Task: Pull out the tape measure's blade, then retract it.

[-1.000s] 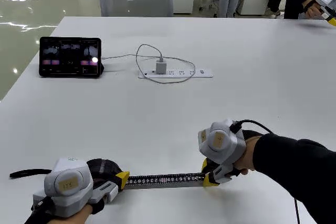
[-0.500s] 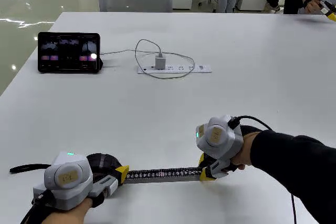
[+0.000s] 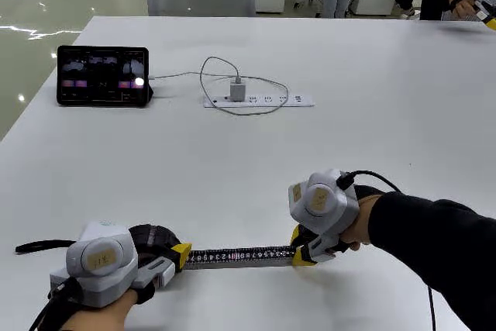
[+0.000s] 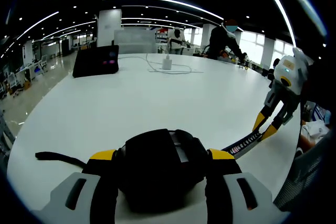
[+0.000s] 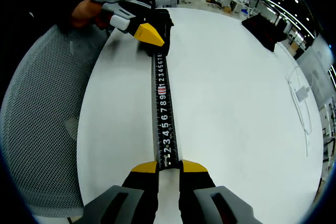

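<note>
big white table [image 3: 349, 114]. tablet [image 3: 102, 75] propped at 10 o'clock, white power strip [image 3: 260, 101] around 12 with a charger [image 3: 238, 92] and looped cable [image 3: 174, 77]. black tape measure [image 3: 151, 239] sits at 7, blade [image 3: 240, 255] running toward 3, strap [image 3: 43, 246] trailing toward 9.

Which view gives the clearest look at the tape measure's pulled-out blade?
The right gripper view: the blade runs its full length from the right claw to the case, numbers readable. The head view shows it small and side-on; the left gripper view catches a short stretch.
</note>
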Motion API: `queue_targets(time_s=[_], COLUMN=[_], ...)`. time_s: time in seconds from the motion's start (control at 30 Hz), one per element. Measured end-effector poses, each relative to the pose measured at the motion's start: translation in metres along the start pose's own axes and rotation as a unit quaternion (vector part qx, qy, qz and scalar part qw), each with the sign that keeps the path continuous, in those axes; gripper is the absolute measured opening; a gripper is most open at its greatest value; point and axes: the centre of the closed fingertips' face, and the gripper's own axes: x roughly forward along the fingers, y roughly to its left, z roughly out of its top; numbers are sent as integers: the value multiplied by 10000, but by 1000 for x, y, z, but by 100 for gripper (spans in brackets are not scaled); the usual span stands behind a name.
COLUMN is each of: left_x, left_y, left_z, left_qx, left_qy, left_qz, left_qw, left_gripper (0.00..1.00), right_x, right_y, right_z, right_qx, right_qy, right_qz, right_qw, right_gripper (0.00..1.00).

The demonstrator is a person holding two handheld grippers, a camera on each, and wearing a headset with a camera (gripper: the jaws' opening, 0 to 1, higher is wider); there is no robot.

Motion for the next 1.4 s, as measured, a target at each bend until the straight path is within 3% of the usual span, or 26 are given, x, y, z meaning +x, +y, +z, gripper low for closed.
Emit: queue_targets(time_s=[1.0,1.4], left_x=[0,-1], left_y=[1,0], left_z=[0,0], left_qx=[-56,72], left_qy=[8,44], left_qz=[-41,-16], left_qw=[10000,10000], left_gripper=[63,62], right_x=[2,6], right_y=[0,1], right_z=[6,13], right_qx=[-38,-37], right_qy=[-25,-32], right_qz=[-53,-35], right_qw=[10000,10000], right_gripper=[11,11])
